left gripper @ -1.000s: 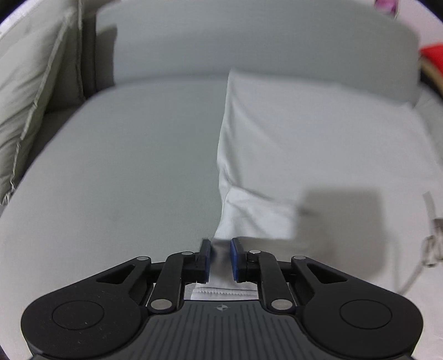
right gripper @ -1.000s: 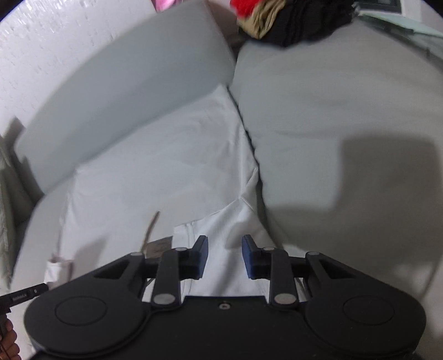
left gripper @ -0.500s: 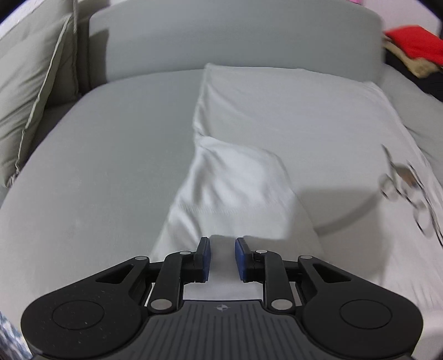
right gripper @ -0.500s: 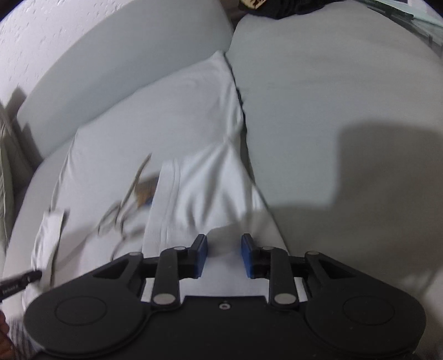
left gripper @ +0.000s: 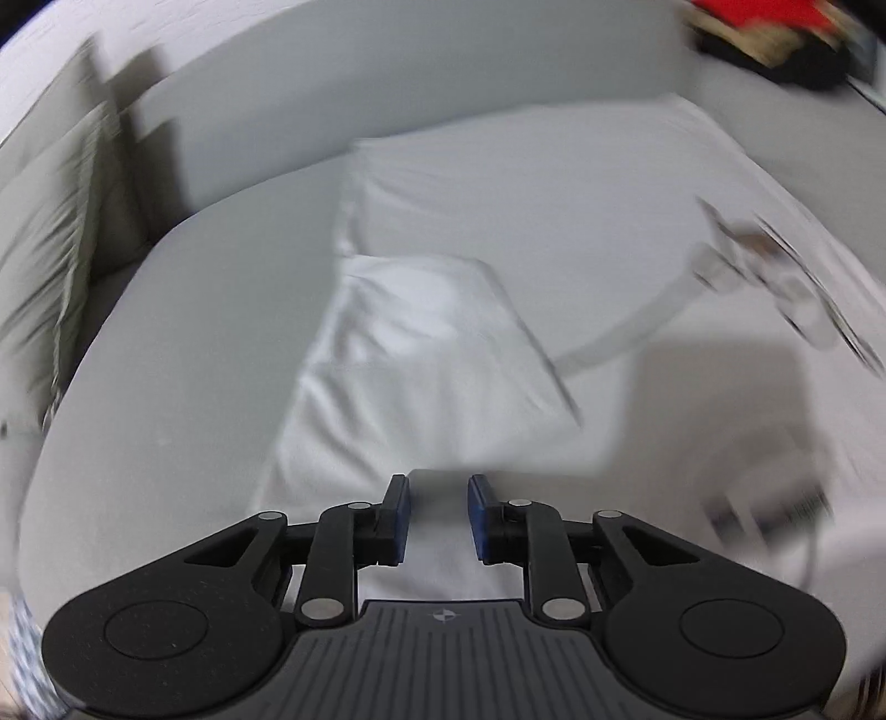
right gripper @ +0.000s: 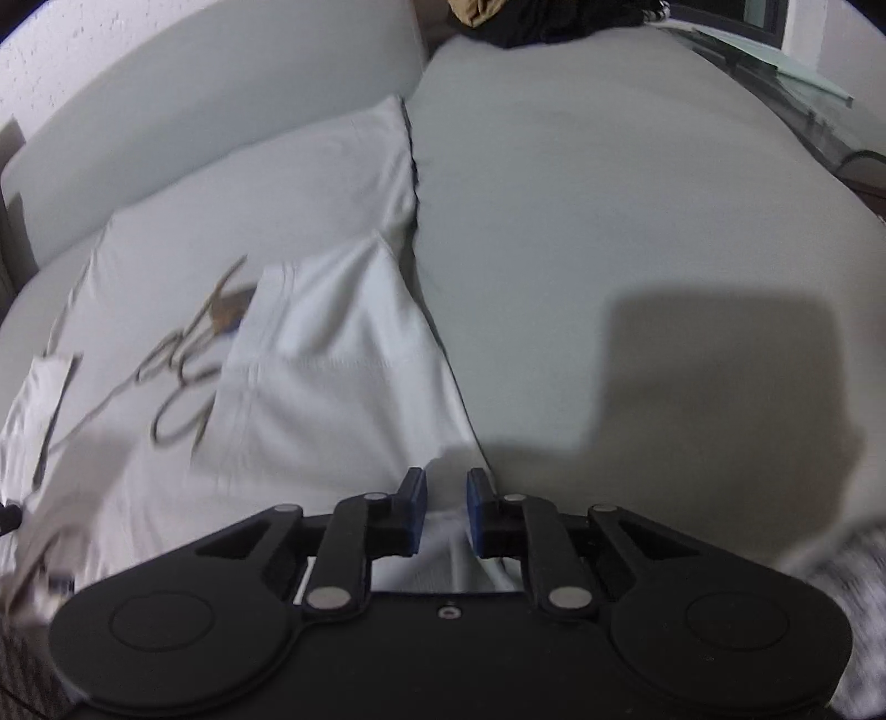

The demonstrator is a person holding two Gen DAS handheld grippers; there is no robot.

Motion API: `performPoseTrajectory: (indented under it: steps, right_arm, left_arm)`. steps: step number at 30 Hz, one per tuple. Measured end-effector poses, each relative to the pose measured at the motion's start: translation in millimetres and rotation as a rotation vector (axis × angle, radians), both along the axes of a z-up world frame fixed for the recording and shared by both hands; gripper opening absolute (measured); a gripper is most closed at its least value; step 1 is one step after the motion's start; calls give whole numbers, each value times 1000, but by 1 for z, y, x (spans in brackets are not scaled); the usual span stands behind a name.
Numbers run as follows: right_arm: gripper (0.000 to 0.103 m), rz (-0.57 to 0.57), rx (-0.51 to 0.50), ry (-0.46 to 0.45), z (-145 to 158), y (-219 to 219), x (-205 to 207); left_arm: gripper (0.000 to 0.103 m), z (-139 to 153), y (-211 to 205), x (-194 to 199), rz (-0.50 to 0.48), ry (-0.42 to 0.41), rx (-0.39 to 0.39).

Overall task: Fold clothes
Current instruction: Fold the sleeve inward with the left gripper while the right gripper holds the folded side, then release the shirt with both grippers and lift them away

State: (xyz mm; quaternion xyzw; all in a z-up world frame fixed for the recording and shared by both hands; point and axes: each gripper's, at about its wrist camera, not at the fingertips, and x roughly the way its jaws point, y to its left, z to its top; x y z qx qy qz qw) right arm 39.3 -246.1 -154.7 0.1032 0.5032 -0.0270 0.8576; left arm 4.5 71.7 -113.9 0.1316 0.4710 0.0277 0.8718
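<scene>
A white T-shirt (left gripper: 554, 221) lies spread flat on a grey sofa seat, with both short sleeves folded inward over its body. The left sleeve (left gripper: 421, 354) lies just ahead of my left gripper (left gripper: 437, 512), which is open and empty above the shirt's near edge. The right sleeve (right gripper: 326, 365) lies ahead of my right gripper (right gripper: 446, 512), which is also open and empty above the shirt's right edge. The shirt (right gripper: 266, 188) carries a thin looping print (right gripper: 183, 354) near its middle. The left wrist view is blurred by motion.
The grey sofa backrest (left gripper: 387, 105) runs behind the shirt. A pale cushion (left gripper: 50, 266) stands at the left. A pile of red, tan and black clothes (left gripper: 775, 39) sits at the far right; it shows in the right wrist view (right gripper: 542, 16). Bare grey seat (right gripper: 637, 221) lies right of the shirt.
Both grippers have let go of the sleeves and pulled back toward the near edge of the shirt. The two sleeves now lie folded inward. The jaws have opened slightly wider.
</scene>
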Motion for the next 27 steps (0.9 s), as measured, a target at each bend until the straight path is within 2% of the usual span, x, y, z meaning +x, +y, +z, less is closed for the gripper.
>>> performPoseTrajectory:
  steps: [2, 3, 5, 7, 11, 13, 15, 18, 20, 22, 27]
  right_arm:
    - [18, -3, 8, 26, 5, -4, -15]
    - [18, 4, 42, 12, 11, -6, -23]
    - [18, 39, 109, -39, 24, -5, -36]
    - [18, 119, 173, -94, 38, 10, -39]
    - [18, 303, 244, -121, 44, 54, -27]
    - [18, 345, 225, -102, 35, 73, -22]
    - [18, 360, 195, -35, 23, 85, -27]
    - [19, 402, 182, -53, 28, 83, -43]
    - [20, 413, 187, -65, 33, 77, -52]
    - [23, 380, 213, -81, 39, 69, -55]
    - [33, 330, 235, -120, 46, 63, -50]
  left_arm:
    - [22, 8, -5, -20, -28, -19, 25]
    - [28, 13, -5, -27, -26, -31, 6]
    - [30, 25, -4, -35, -4, -65, -71]
    - [31, 33, -10, -34, -8, -96, -130]
    - [34, 22, -38, -22, -70, -89, -101]
    - [34, 11, -43, -21, -50, -49, -97]
    - [34, 6, -48, -26, -51, -25, -80]
    - [36, 12, -52, -43, -98, -30, -34]
    - [40, 12, -47, -47, -74, -29, -49]
    - [40, 14, -42, -50, -43, -29, -70]
    - [45, 21, -40, -47, -15, -43, -68]
